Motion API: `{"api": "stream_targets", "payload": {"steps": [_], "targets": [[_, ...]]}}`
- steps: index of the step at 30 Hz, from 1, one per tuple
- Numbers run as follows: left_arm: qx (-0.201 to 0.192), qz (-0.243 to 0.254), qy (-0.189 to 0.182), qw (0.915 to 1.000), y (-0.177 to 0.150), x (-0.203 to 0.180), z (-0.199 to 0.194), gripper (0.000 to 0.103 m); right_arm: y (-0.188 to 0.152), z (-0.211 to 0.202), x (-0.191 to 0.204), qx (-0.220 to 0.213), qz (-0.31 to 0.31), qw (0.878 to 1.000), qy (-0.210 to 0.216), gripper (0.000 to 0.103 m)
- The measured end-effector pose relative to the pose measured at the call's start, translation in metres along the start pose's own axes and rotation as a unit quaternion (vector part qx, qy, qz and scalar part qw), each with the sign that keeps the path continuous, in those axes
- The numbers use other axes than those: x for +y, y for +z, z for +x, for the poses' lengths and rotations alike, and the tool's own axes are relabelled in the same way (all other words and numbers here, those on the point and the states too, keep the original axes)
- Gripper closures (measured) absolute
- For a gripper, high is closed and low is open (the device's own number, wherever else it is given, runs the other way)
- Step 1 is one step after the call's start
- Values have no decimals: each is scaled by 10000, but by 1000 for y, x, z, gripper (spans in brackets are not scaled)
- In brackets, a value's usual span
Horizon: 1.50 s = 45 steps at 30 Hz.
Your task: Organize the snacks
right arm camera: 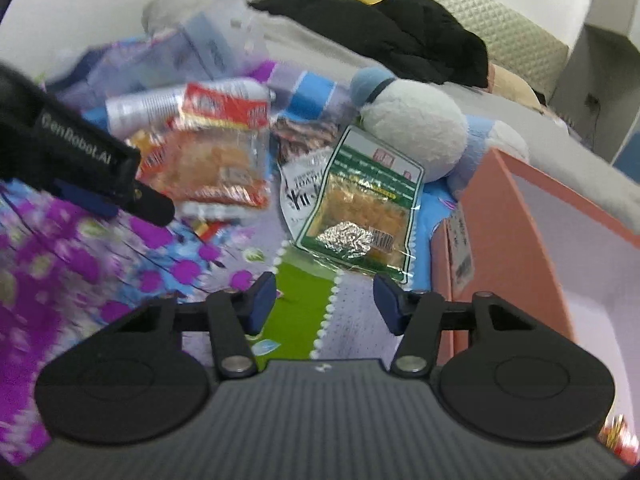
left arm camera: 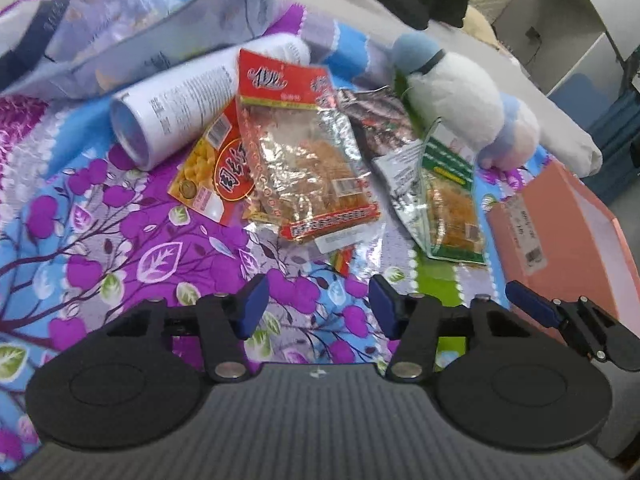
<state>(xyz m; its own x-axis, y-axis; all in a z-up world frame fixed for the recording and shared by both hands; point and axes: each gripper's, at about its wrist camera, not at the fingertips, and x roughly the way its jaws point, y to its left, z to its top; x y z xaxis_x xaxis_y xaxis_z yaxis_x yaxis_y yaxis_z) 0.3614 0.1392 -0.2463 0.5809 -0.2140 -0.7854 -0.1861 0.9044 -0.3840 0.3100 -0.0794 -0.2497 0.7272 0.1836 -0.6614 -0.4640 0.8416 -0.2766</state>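
Observation:
Several snack packets lie in a heap on a floral bedspread. A red-topped clear packet lies over an orange corn packet. A green packet lies to the right; it also shows in the right wrist view, over a silver packet. A pink box stands open at the right. My left gripper is open and empty, short of the heap. My right gripper is open and empty, just short of the green packet. The right gripper's finger shows at the left view's right edge.
A white cylindrical can lies on its side behind the packets. A white and blue plush toy sits behind the green packet. A crumpled plastic bag lies at the back left. Black clothing lies at the back.

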Motion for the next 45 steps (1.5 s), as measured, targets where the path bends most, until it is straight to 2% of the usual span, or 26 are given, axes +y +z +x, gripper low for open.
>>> {"api": "stream_targets", "payload": {"steps": [8, 10, 11, 13, 14, 16, 17, 18, 27, 31, 33, 39, 45], "targets": [[-98, -390, -145, 9991, 10, 14, 23, 49, -3, 37, 20, 47, -832, 9963, -221, 48], [-137, -507, -161, 9985, 13, 16, 26, 60, -2, 41, 26, -55, -1060, 9937, -353, 51], [-143, -543, -134, 9983, 14, 17, 28, 64, -1, 44, 28, -90, -1149, 9926, -384, 54], [-149, -670, -92, 9976, 16, 19, 31, 81, 0, 49, 33, -120, -1301, 9906, -401, 67], [-152, -740, -132, 9971, 16, 20, 32, 84, 0, 49, 35, -125, -1350, 9900, -390, 72], [-134, -852, -248, 9960, 17, 22, 34, 94, 0, 50, 40, -90, -1488, 9881, -366, 90], [-129, -876, -290, 9956, 16, 22, 33, 95, 0, 49, 42, -75, -1544, 9872, -386, 90], [-139, -885, -313, 9955, 15, 21, 32, 96, 0, 48, 44, -75, -1582, 9865, -407, 95], [-174, -863, -523, 9947, -8, 7, -8, 99, -7, 11, 42, -39, -1594, 9867, -321, 98], [24, -897, -601, 9942, -35, 5, -28, 99, -17, -13, 43, -10, -1615, 9866, -231, 98], [60, -825, -520, 9952, -51, 3, -41, 99, -26, -26, 44, -11, -1688, 9855, -176, 98], [51, -661, -424, 9969, -94, -2, -81, 99, -44, -70, 45, 63, -1549, 9879, 86, 99], [-116, -505, -340, 9981, -124, -7, -120, 99, -60, -107, 53, 96, -1467, 9888, 259, 99]]}}
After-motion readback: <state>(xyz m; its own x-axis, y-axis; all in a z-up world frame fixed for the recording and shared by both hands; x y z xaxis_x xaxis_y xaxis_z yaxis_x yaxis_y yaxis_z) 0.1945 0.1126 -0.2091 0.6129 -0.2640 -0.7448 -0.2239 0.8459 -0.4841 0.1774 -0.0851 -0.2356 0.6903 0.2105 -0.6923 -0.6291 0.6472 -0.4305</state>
